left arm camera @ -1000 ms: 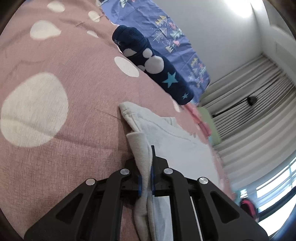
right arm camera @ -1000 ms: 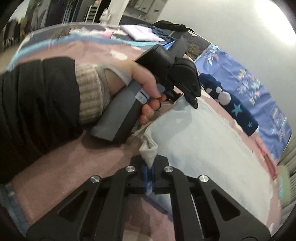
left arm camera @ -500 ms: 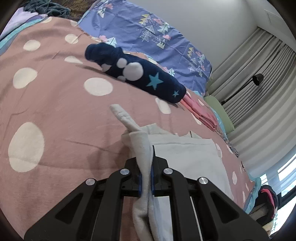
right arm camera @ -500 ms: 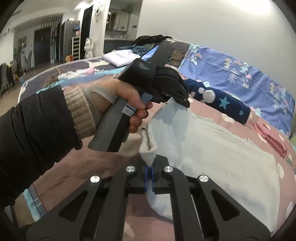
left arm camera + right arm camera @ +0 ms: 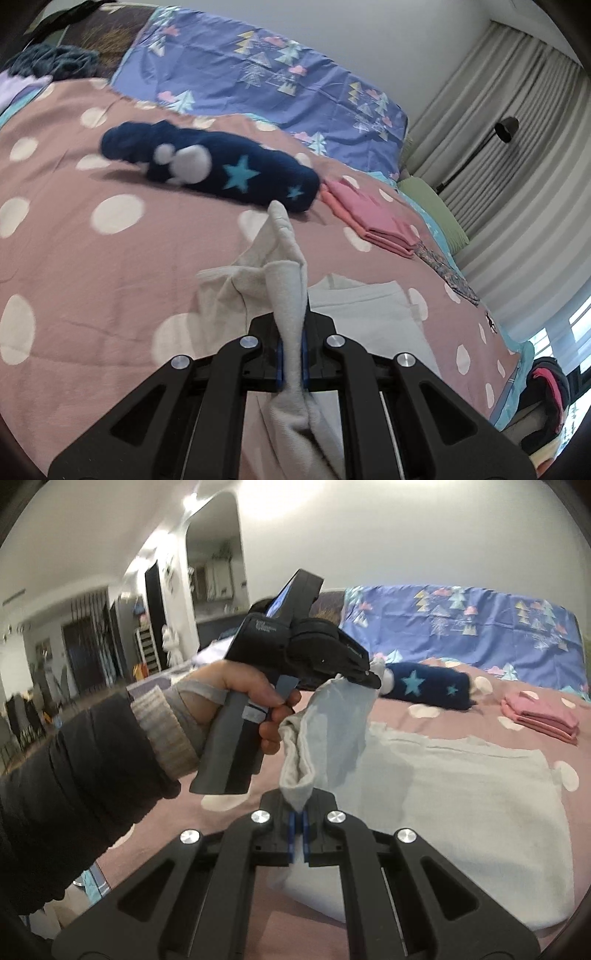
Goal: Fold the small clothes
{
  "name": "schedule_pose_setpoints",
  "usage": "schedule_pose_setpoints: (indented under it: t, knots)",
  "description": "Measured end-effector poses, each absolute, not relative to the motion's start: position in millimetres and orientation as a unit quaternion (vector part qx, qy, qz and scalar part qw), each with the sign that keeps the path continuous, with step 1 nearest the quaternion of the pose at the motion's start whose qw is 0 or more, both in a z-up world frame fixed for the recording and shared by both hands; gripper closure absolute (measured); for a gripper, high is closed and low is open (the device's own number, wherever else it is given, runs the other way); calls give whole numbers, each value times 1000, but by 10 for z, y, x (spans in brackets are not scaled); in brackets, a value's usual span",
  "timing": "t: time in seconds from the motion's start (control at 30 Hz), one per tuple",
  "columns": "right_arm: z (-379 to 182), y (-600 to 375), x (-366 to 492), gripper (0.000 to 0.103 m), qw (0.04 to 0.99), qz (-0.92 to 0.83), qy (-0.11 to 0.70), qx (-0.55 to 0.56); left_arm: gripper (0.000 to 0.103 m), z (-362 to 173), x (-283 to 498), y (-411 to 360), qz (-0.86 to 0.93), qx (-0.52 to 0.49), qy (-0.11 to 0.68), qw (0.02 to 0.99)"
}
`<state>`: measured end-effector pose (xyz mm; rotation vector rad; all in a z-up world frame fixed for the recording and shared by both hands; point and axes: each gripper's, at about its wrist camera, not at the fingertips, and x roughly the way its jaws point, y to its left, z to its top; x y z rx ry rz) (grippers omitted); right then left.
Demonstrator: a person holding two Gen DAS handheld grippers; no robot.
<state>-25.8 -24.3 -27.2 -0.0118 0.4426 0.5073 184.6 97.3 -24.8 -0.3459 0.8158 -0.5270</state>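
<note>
Both grippers are clamped on one pale grey garment (image 5: 461,812): the left gripper (image 5: 291,363) pinches a bunched fold standing up between its fingers, and the right gripper (image 5: 299,836) grips another edge just beside it. That edge is lifted, while the rest lies flat on the pink dotted bedspread (image 5: 92,266), near a navy star-patterned roll (image 5: 221,173) and folded pink clothes (image 5: 373,225).
</note>
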Motion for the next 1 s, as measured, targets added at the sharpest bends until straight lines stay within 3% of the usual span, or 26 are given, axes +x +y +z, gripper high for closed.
schedule_pose_setpoints:
  t: [0.63, 1.0]
  knots:
    - [-610, -2220, -405, 100, 945, 142, 236, 175, 97, -412, 2025, -1190, -253, -31, 446, 858]
    - [-874, -2757, -348, 100, 930, 111, 258, 239, 97, -709, 2081, -1886, -254, 8, 483, 838]
